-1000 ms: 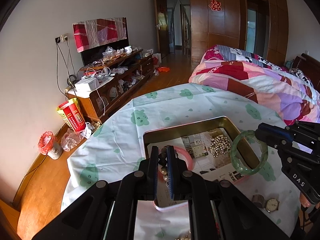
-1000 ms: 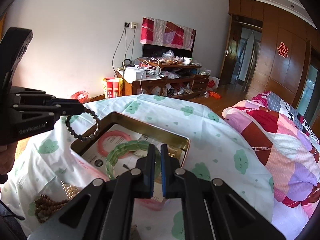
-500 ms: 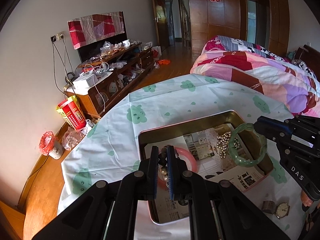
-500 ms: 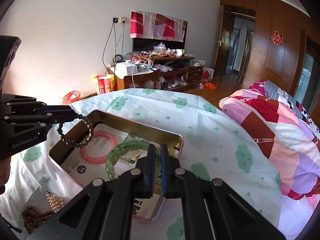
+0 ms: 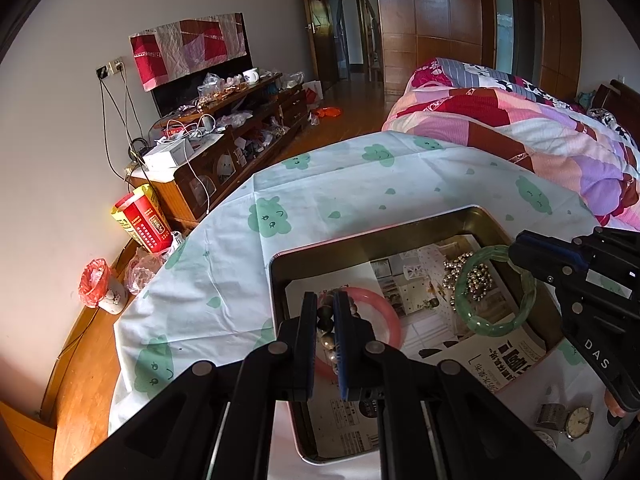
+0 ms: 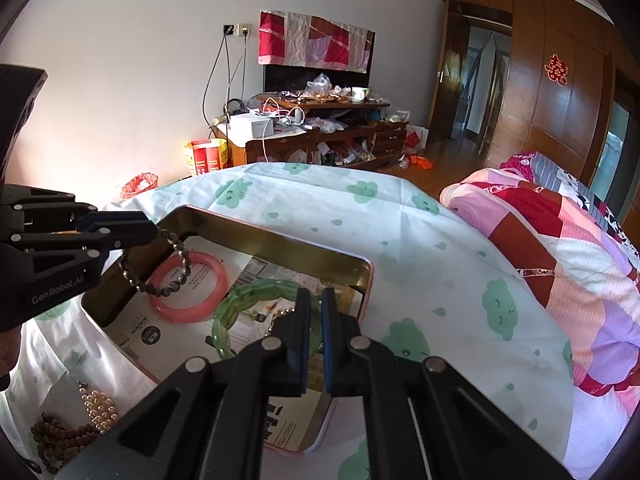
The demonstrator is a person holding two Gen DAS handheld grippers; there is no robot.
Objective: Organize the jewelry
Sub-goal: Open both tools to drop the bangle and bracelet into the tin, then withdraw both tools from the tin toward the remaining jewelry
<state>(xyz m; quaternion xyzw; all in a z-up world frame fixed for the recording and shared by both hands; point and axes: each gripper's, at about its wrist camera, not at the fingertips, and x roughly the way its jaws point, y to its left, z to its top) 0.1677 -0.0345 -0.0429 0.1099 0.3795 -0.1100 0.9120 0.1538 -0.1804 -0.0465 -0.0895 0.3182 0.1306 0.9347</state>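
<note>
Descent noted since a second earlier: my left hand-held gripper (image 5: 323,332) clamped the bead bracelet (image 6: 160,268); my right hand-held gripper (image 6: 316,320) clamped the green bangle (image 5: 494,290); both hung lower over the tin (image 5: 360,240); release likely next.

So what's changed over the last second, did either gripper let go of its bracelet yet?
No release. Both grippers have come lower over the tin: the left gripper keeps the dark bead bracelet hanging above the pink bangle, and the right gripper stays shut on the green bangle, now inside the tin's outline. The pink bangle, silver beads and watch have not moved.
</note>
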